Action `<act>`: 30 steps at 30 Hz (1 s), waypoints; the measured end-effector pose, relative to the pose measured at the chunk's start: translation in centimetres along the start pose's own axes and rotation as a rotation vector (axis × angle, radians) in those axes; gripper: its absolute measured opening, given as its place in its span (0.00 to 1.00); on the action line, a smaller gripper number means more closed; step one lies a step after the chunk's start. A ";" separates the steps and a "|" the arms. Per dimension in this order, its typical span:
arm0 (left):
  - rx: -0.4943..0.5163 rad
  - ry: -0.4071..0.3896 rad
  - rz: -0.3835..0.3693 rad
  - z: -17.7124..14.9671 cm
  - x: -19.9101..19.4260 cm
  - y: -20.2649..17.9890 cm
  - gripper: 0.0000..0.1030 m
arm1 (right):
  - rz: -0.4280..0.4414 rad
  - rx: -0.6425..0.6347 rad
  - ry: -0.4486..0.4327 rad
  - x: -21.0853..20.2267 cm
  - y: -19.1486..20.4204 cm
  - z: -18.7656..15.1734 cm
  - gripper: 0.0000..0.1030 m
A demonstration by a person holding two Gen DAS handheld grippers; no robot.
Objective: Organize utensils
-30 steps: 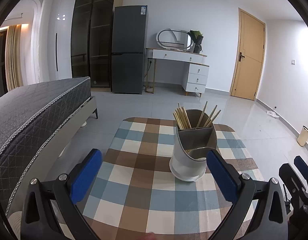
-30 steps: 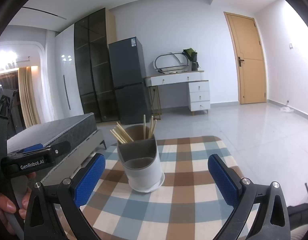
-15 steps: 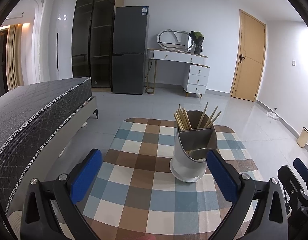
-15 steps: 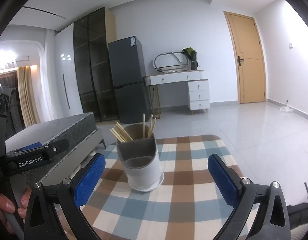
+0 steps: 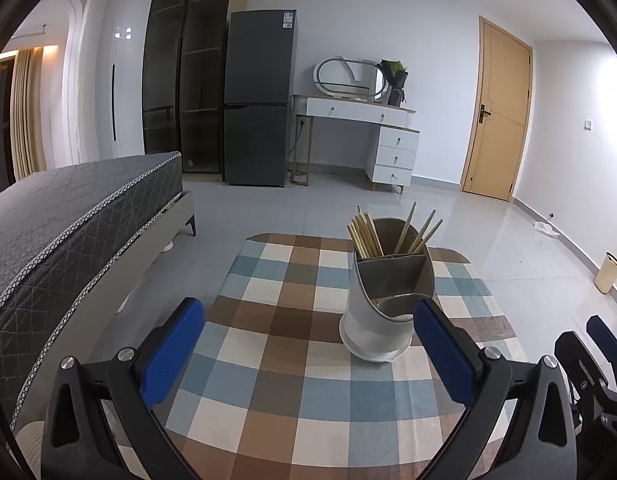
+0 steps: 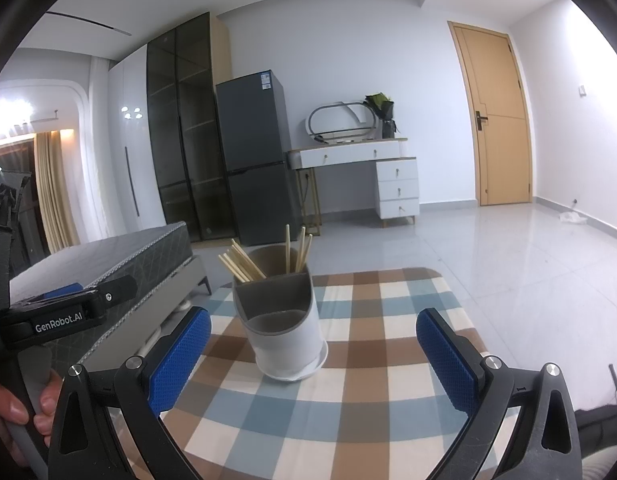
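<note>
A white and grey utensil holder (image 5: 382, 304) (image 6: 282, 328) stands upright on the checked table (image 5: 276, 352) (image 6: 368, 380). Its back compartments hold several wooden chopsticks (image 5: 364, 232) (image 6: 244, 264); the front compartment looks empty. My left gripper (image 5: 308, 348) is open and empty, held above the near part of the table, with the holder just inside its right finger. My right gripper (image 6: 312, 352) is open and empty, with the holder between and beyond its fingers. The left gripper also shows at the left edge of the right wrist view (image 6: 64, 312).
A grey bed (image 5: 76, 216) stands close to the table's left side. A dark fridge (image 5: 260, 100), a white dresser (image 5: 360, 136) and a wooden door (image 5: 496, 128) are across the tiled floor. A small bin (image 5: 607, 272) stands by the right wall.
Almost nothing has changed. Both grippers stay open and hover in place, with only a slight drift of the views.
</note>
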State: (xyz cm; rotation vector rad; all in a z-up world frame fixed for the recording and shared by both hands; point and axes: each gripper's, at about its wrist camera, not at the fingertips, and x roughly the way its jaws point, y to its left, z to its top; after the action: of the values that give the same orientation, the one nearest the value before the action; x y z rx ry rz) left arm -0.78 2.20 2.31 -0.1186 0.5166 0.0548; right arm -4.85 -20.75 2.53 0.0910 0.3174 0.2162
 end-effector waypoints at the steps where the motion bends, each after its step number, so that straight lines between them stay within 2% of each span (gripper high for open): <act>1: -0.006 0.002 0.000 0.0 0.1 0.1 0.99 | 0.000 0.000 0.000 0.0 0.0 0.0 1.00; 30: -0.009 0.005 -0.010 -0.1 0.0 0.0 0.99 | -0.003 -0.006 0.016 0.0 0.1 -0.4 1.00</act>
State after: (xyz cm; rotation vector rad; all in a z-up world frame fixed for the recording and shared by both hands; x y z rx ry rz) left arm -0.88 2.13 2.21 -0.1302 0.5210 0.0470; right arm -4.93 -20.66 2.17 0.0831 0.3332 0.2145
